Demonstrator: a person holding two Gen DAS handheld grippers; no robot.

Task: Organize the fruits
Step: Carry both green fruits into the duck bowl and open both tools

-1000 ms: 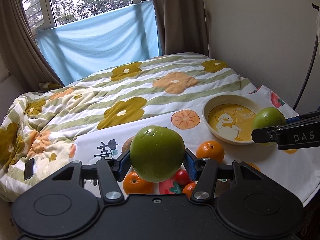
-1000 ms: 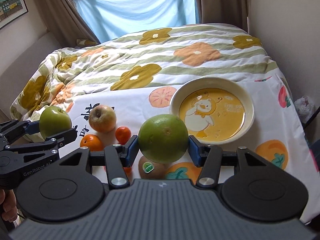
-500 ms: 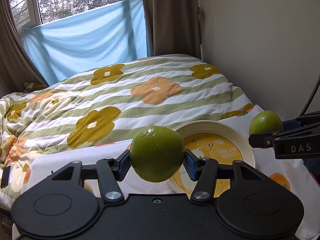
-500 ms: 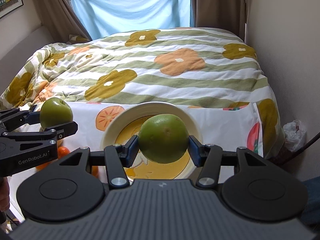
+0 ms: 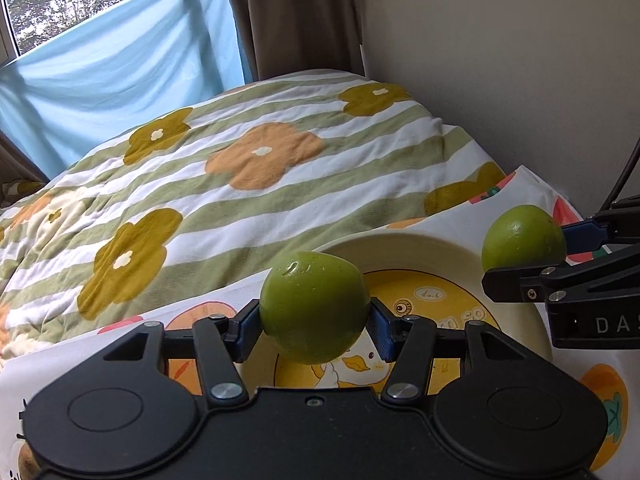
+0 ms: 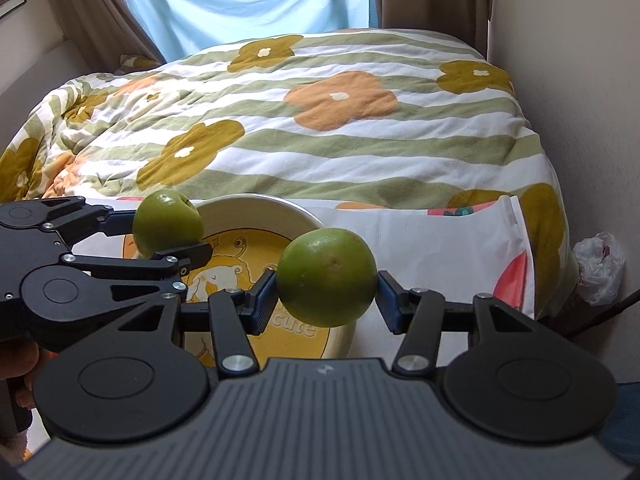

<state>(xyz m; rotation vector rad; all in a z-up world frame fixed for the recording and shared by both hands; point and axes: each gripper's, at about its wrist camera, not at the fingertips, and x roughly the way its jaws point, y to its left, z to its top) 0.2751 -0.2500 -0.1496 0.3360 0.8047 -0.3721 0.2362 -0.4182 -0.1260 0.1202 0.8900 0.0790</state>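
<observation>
Two tongs hang side by side over the bowl (image 5: 404,252), each pinching a green fruit. Left tongs (image 5: 314,328) point forward and level, their blue pads (image 5: 247,330) pressed on either side of a green apple (image 5: 314,306) that sits above the near part of the bowl's yellow duck picture. Right tongs (image 6: 326,300) are level too, pads pressed on a green citrus (image 6: 326,278) that hangs over the bowl's right rim (image 6: 280,204). From the right wrist view the left tongs (image 6: 172,236) reach in from the left edge with the apple (image 6: 167,222) over the bowl's far left side; from the left wrist view the right tongs (image 5: 532,248) come in from the right edge with the citrus (image 5: 523,238) above the rim. Fruits are near one another but apart. Bowl is cream with a yellow cartoon inside and rests on a white cloth (image 6: 432,240) printed with fruit, laid at the foot of a bed. Beyond lies a striped quilt (image 5: 248,168) with orange and mustard flowers, then a blue sheet (image 5: 120,76) across the window, brown curtains (image 5: 296,16) and a plain wall at right. Apple is smooth, glossy, dimpled at the top; citrus is rounder, with finely pitted skin.
</observation>
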